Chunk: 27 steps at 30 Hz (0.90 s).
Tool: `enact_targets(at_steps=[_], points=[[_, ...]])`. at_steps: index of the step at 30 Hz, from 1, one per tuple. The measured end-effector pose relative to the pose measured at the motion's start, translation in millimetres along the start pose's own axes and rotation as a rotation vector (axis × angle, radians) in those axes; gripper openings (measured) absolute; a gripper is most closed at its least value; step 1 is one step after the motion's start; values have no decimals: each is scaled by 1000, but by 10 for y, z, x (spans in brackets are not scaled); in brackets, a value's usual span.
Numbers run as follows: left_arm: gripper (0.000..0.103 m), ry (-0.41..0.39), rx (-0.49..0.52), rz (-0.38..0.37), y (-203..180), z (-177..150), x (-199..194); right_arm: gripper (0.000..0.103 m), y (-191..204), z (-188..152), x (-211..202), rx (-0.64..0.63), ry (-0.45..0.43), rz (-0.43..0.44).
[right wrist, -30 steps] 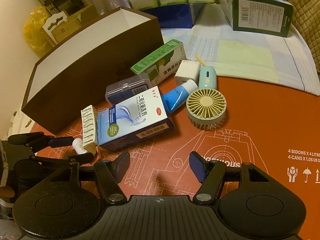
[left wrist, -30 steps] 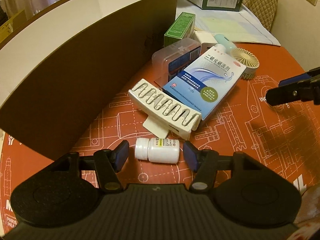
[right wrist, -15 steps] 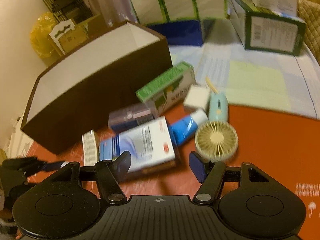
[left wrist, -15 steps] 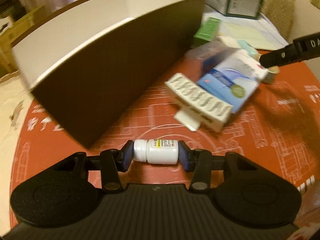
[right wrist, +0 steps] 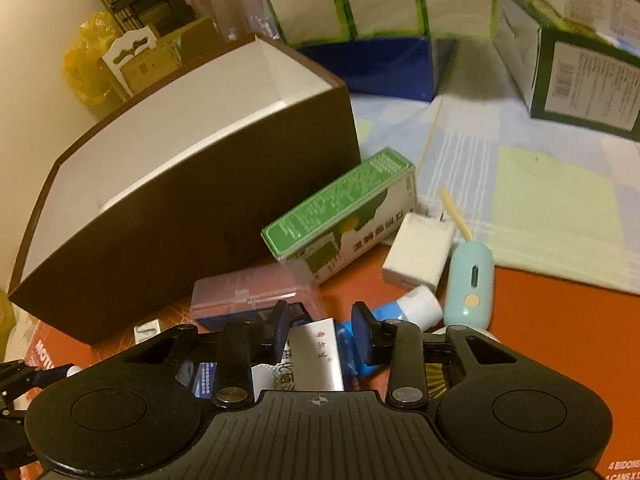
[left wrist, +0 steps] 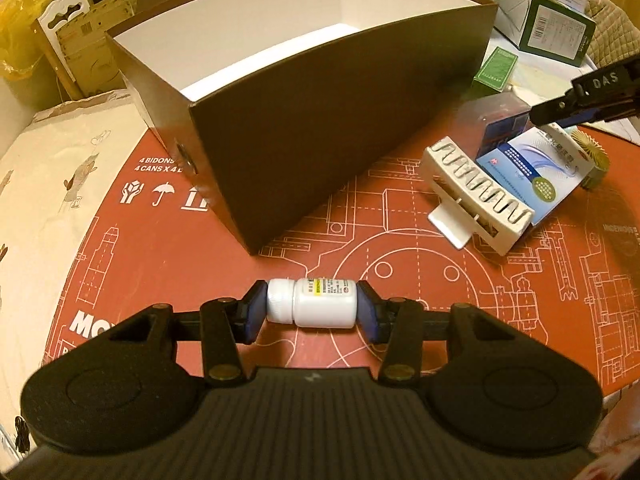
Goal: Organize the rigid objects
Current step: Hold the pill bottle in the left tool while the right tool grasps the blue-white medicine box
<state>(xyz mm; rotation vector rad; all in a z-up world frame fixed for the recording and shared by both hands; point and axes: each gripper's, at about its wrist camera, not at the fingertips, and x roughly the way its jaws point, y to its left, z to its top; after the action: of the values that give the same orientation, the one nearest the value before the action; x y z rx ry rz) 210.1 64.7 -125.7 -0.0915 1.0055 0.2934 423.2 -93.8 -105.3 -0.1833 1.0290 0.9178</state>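
The white pill bottle (left wrist: 311,302) now lies sideways between the blue pads of the left gripper (left wrist: 311,307), cap against 1 pad and base against the other; a second ago those pads stood spread on either side of it without touching. It sits low over the red mat (left wrist: 400,280), just in front of the near corner of the brown box (left wrist: 320,120), so I judge the pick done and the carry to the box next.

The right gripper (right wrist: 320,330) has changed too: a second ago it hung wide over bare mat, and now its pads have drawn in around the end of the blue-and-white medicine carton (right wrist: 316,356). Whether they press on it I cannot tell for sure, but they stand at its edges, which suggests a second pick under way.

Counted outward from there:
- 1 slotted white holder (left wrist: 478,196) leaning on that carton
- 1 clear plastic case (right wrist: 252,292)
- 1 green carton (right wrist: 340,208)
- 1 white charger block (right wrist: 418,256)
- 1 blue tube with a white cap (right wrist: 400,310)
- 1 mint hand fan (right wrist: 468,284)

The box's white inside shows no objects in the part visible.
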Motion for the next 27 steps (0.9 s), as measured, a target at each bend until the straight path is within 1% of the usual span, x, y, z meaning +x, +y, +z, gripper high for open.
enact_targets(at_steps=[8, 12, 14, 17, 19, 21, 23, 27], points=[[42, 2, 7, -12, -43, -15, -4, 32, -95, -285, -200, 25, 66, 71], [42, 1, 9, -19, -53, -28, -15, 32, -86, -468, -295, 44, 117, 85], [42, 1, 9, -22, -55, -36, -23, 32, -49, -531, -345, 29, 134, 79], [42, 1, 10, -23, -57, -47, -31, 32, -15, -532, -428, 10, 84, 66], [42, 0, 6, -21, -58, -48, -32, 32, -26, -474, -430, 19, 50, 58], [42, -1, 2, -20, -63, -71, -43, 32, -49, -418, -385, 35, 23, 69], [42, -3, -1, -17, -60, -93, -58, 32, -54, -385, -308, 47, 37, 66], [42, -1, -19, -9, -25, -144, -92, 32, -44, -446, -240, 45, 74, 90]])
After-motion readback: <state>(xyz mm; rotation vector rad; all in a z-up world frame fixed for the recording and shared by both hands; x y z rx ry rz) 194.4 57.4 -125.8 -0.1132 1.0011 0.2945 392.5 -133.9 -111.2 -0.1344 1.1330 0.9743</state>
